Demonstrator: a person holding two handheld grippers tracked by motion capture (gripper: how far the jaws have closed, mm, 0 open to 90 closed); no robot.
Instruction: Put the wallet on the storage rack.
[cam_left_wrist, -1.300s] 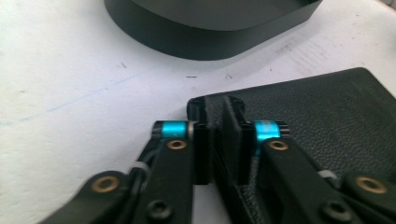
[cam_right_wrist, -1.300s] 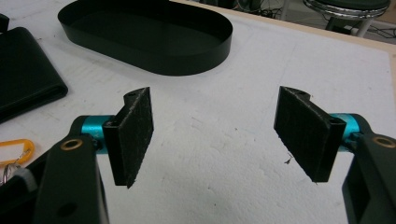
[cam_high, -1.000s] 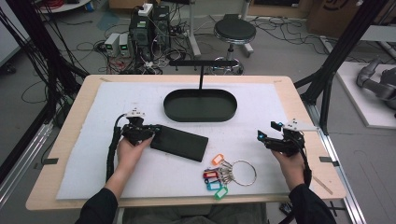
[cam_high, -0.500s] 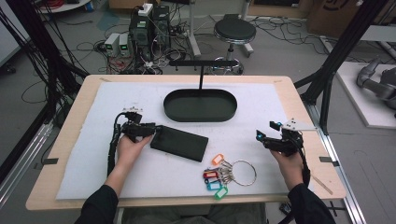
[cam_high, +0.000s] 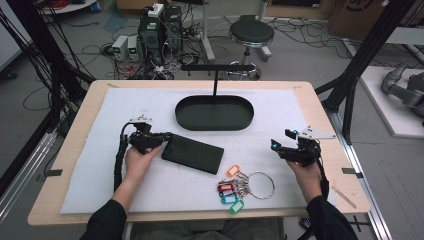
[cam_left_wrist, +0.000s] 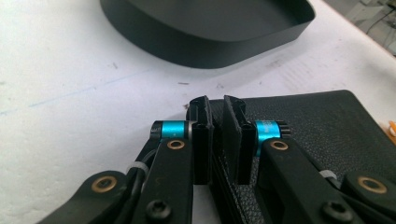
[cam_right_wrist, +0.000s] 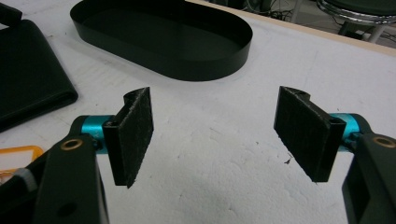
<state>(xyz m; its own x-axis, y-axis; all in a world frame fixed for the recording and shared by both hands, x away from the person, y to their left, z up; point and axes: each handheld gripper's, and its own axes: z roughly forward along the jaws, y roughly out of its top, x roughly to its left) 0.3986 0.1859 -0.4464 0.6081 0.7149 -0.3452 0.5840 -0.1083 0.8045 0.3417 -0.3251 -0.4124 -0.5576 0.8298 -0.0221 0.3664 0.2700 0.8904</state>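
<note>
The left tongs (cam_high: 164, 136) have closed on the black wallet's (cam_high: 193, 153) near edge (gripping it now).

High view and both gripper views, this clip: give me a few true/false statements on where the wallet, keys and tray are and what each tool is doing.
1. The left tool is closed on the edge of the black wallet. True.
2. The right tool grips the bunch of keys. False: its jaws are wide open with nothing between them, and the keys lie on the white mat apart from it.
3. The oval black tray has nothing in it. True.
4. The wallet lies inside the tray. False: it lies on the mat in front of the tray.
5. The keys carry coloured tags. True.
</note>
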